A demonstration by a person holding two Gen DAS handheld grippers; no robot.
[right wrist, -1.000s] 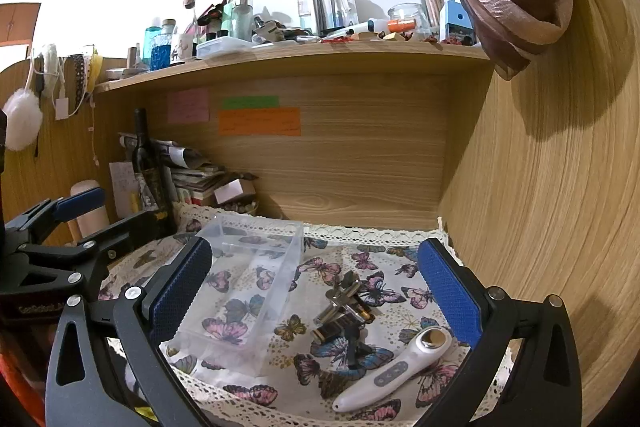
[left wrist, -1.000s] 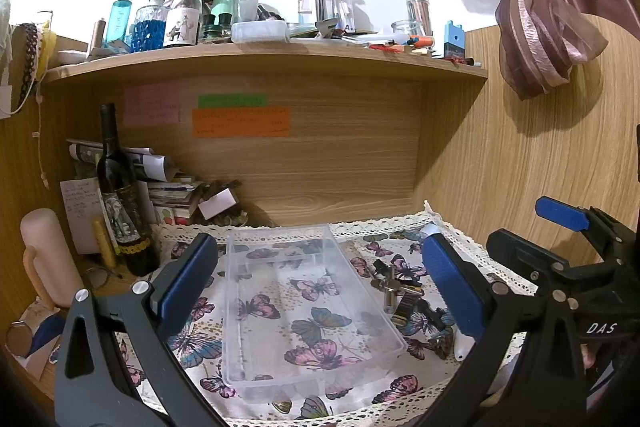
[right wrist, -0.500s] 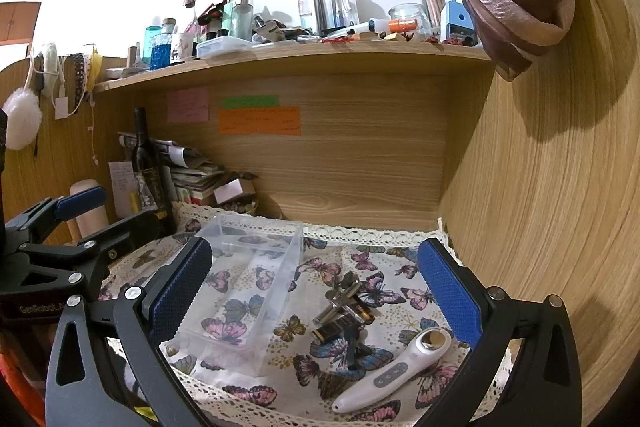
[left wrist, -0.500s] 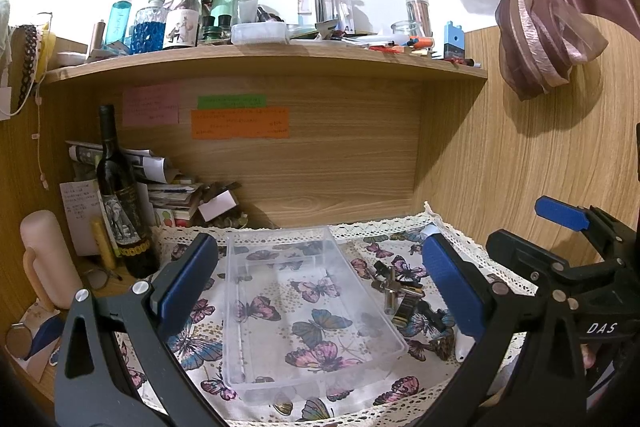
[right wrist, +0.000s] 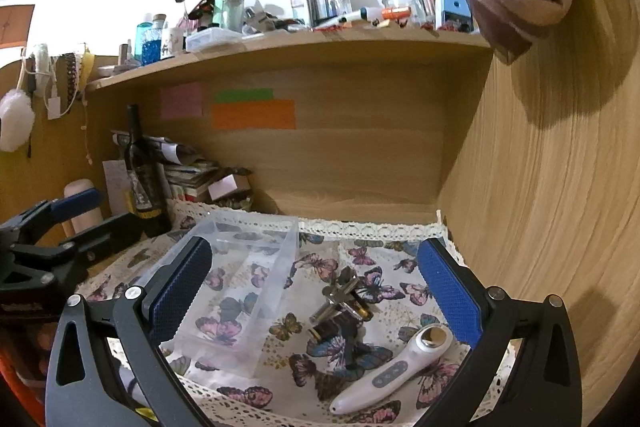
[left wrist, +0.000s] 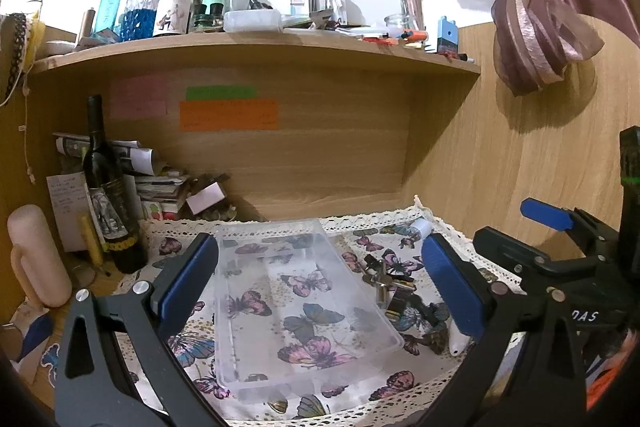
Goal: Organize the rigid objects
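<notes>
Tongs apart on both hands; left tongs point(left wrist: 320, 279) closing around the clear bin point(left wrist: 296, 303), right tongs point(right wrist: 316, 291) over the metal fittings point(right wrist: 340, 307); sorting seems barely begun; next, grip one piece.

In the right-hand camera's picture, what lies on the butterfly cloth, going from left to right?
Clear plastic box → small heap of dark and brass-coloured metal parts → white handheld device with a round metal head.
</notes>
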